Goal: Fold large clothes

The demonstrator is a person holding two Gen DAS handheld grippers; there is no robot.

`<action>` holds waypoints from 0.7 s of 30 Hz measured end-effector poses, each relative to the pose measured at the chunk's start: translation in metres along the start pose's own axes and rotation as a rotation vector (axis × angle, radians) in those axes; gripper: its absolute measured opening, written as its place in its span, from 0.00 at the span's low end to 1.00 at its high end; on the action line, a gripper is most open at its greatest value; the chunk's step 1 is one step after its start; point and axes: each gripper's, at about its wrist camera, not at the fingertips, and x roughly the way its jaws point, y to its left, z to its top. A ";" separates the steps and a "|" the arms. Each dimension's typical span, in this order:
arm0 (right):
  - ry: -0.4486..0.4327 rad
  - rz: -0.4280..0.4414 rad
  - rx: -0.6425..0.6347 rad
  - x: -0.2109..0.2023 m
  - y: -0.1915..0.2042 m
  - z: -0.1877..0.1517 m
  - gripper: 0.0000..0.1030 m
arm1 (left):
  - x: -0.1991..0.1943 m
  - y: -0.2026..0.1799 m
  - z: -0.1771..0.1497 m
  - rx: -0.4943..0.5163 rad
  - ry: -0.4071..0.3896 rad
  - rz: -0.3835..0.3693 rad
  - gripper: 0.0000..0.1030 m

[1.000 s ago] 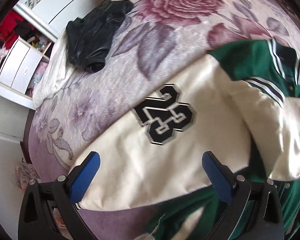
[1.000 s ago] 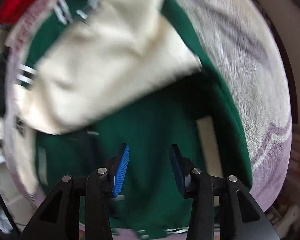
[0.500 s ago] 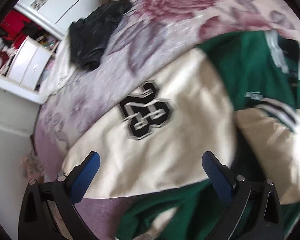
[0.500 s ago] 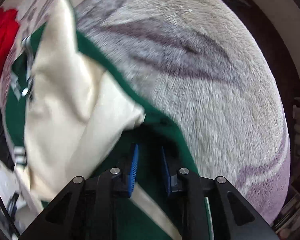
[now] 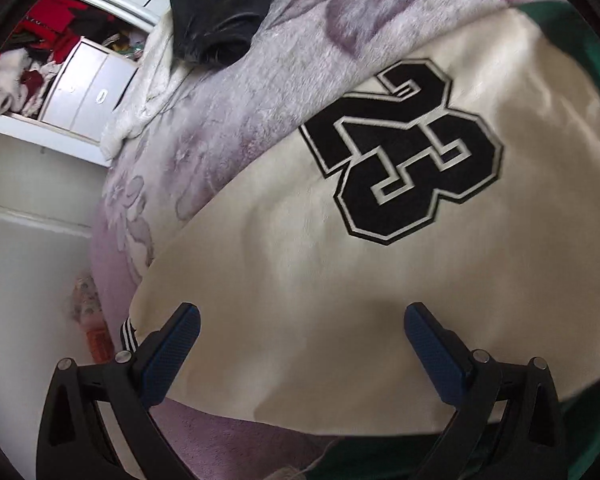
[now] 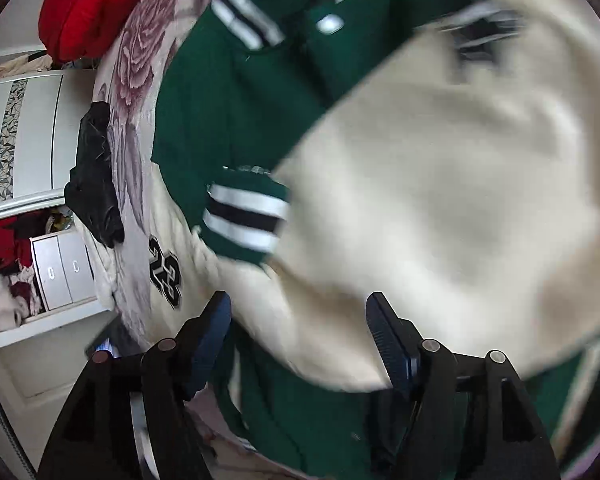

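Observation:
A green varsity jacket [image 6: 236,92] with cream sleeves lies on a floral bed cover. In the left wrist view the cream sleeve with a black "23" patch [image 5: 404,156] fills the frame. My left gripper [image 5: 300,344] is open and empty, just above that sleeve near its striped cuff [image 5: 129,332]. In the right wrist view the other cream sleeve [image 6: 440,208] lies folded across the green body, its striped cuff [image 6: 244,216] near the middle. My right gripper [image 6: 298,332] is open and empty over that sleeve's lower edge. The view is blurred.
A black garment [image 5: 216,12] lies on the bed cover [image 5: 260,92] beyond the sleeve. A red item [image 6: 96,4] sits at the bed's far end. A white wardrobe with drawers [image 5: 88,88] stands beside the bed. The bed edge drops to the floor at the left.
My right gripper was nearly shut on green fabric at the jacket's edge; now it is open and swung back over the folded cream sleeve. My left gripper moved closer to the "23" sleeve.

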 end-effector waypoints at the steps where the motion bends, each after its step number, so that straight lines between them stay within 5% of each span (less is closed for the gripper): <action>1: 0.021 0.038 0.026 0.018 0.009 0.007 0.69 | -0.004 0.004 0.001 0.001 -0.001 -0.013 1.00; 5: 0.218 0.185 -0.146 0.087 0.090 -0.011 0.68 | -0.025 0.025 0.003 0.009 -0.028 -0.041 1.00; 9: 0.190 0.232 -0.160 0.046 0.087 -0.029 0.68 | -0.054 0.038 0.021 0.031 -0.071 -0.062 1.00; 11: 0.091 0.240 -0.087 0.000 0.054 -0.024 0.68 | -0.081 0.034 0.037 0.061 -0.119 -0.081 1.00; 16: -0.190 0.049 0.230 -0.120 -0.082 -0.031 0.68 | -0.149 -0.011 0.080 0.133 -0.218 -0.207 1.00; 21: -0.306 0.089 0.579 -0.152 -0.215 -0.075 0.68 | -0.207 -0.132 0.099 0.320 -0.231 -0.404 1.00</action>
